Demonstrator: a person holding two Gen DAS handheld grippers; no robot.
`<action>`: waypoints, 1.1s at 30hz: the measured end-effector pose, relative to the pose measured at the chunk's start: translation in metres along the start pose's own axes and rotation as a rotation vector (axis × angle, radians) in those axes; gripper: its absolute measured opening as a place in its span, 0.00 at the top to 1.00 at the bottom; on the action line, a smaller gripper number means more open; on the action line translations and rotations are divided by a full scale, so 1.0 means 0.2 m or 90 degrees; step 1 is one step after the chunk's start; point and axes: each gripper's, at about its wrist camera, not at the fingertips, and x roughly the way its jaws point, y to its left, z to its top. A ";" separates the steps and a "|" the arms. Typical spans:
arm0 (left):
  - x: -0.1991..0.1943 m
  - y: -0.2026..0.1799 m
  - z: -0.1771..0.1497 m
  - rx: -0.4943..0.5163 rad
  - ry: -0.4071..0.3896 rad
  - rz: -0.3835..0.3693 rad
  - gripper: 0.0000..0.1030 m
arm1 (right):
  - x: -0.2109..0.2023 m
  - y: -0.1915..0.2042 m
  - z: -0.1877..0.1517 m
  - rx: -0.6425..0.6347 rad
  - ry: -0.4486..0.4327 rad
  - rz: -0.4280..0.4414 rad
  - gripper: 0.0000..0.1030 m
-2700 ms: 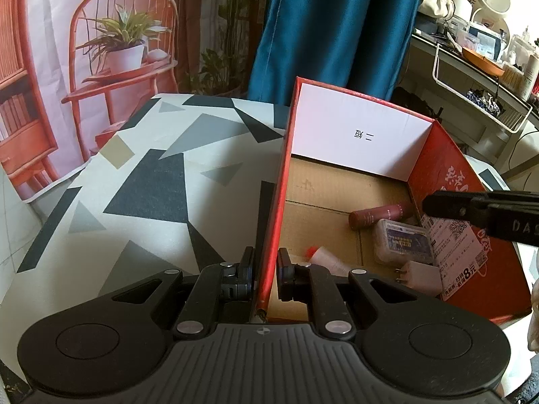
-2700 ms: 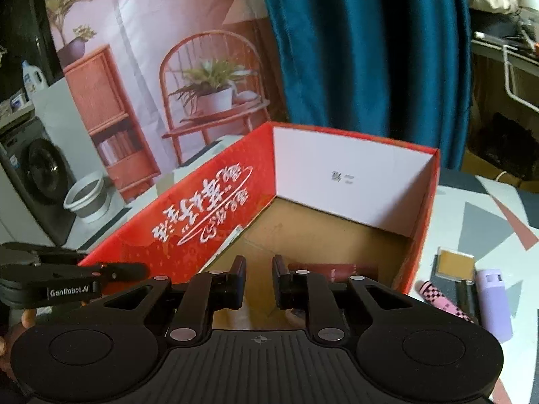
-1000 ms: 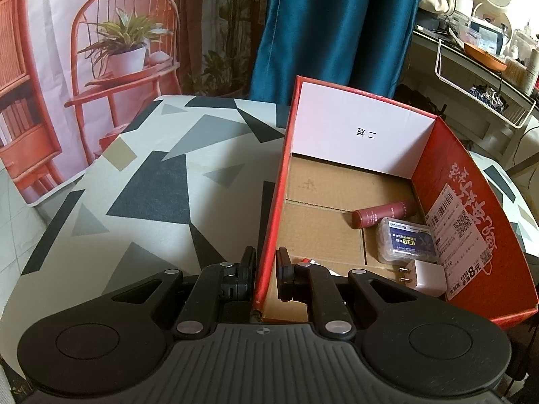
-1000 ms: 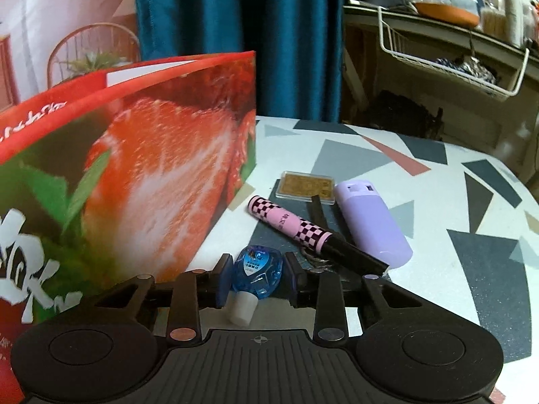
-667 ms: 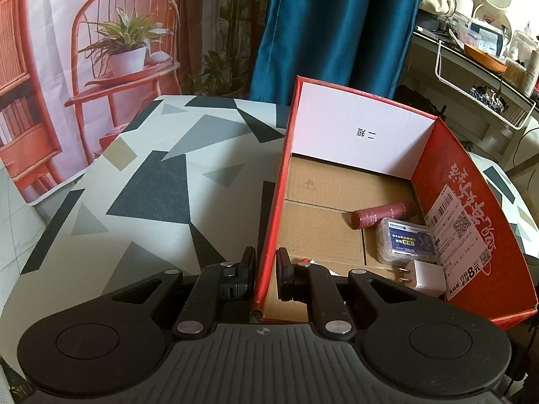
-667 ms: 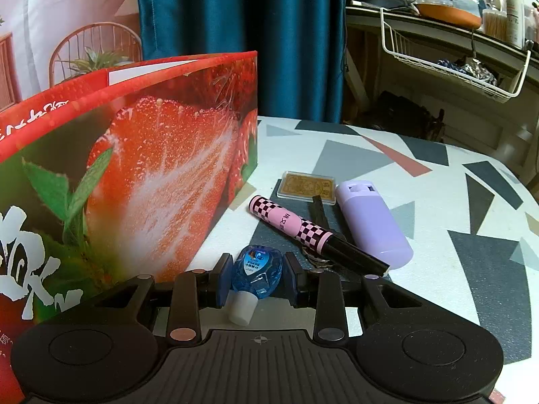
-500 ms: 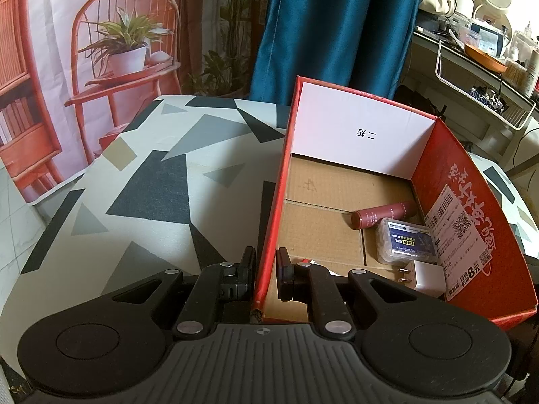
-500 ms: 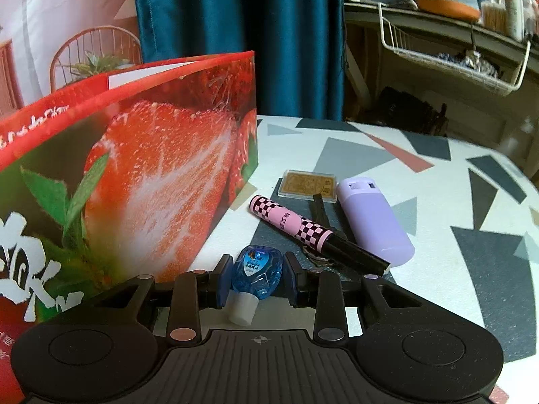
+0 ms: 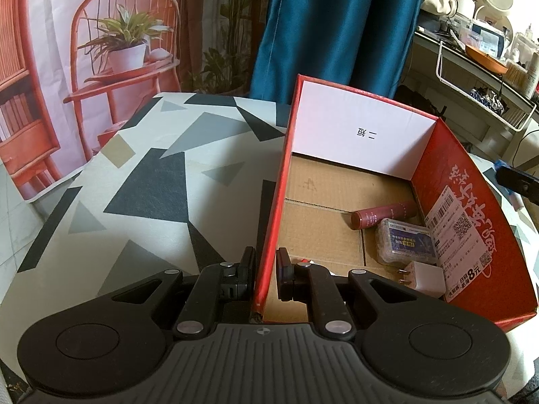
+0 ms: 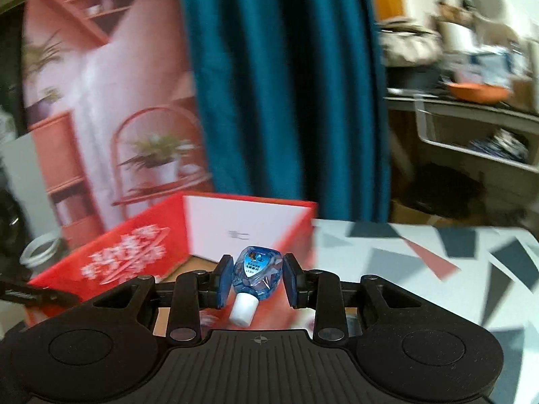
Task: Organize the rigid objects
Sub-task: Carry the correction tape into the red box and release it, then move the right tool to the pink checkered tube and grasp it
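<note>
My left gripper (image 9: 266, 267) is shut on the near left wall of the red cardboard box (image 9: 274, 202), one finger outside and one inside. In the box lie a dark red tube (image 9: 384, 214), a clear plastic case (image 9: 406, 241) and a white plug adapter (image 9: 424, 277). My right gripper (image 10: 257, 276) is shut on a small blue bottle (image 10: 257, 269) with a white cap, held in the air beside the box (image 10: 134, 252), above its right wall. The right gripper's tip shows at the right edge of the left wrist view (image 9: 518, 181).
The table (image 9: 151, 181) has a white cloth with grey and black shapes. A blue curtain (image 10: 286, 84) hangs behind it. A cluttered shelf with a wire basket (image 9: 485, 101) stands at the right. The right wrist view is blurred by motion.
My right gripper has lifted the blue bottle off the table and swung left toward the box; the items on the cloth have left its view. My left gripper has not moved.
</note>
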 end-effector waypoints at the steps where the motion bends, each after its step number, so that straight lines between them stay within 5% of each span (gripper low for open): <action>1: 0.00 0.00 0.00 0.000 0.000 0.001 0.87 | 0.02 0.02 0.01 -0.012 0.009 0.010 0.72; 7: 0.00 0.00 0.00 -0.005 -0.001 -0.004 0.87 | 0.07 0.20 -0.04 -0.068 0.063 0.062 0.72; 17: 0.01 0.01 0.00 -0.012 -0.002 -0.006 0.87 | 0.05 0.28 -0.05 -0.083 0.078 0.062 0.68; 27: 0.01 0.01 0.00 -0.009 -0.003 -0.005 0.87 | -0.07 0.03 0.01 -0.013 -0.009 -0.036 0.60; 33: 0.01 0.01 0.00 -0.006 -0.002 -0.002 0.86 | -0.04 -0.26 -0.08 0.035 0.004 -0.116 0.60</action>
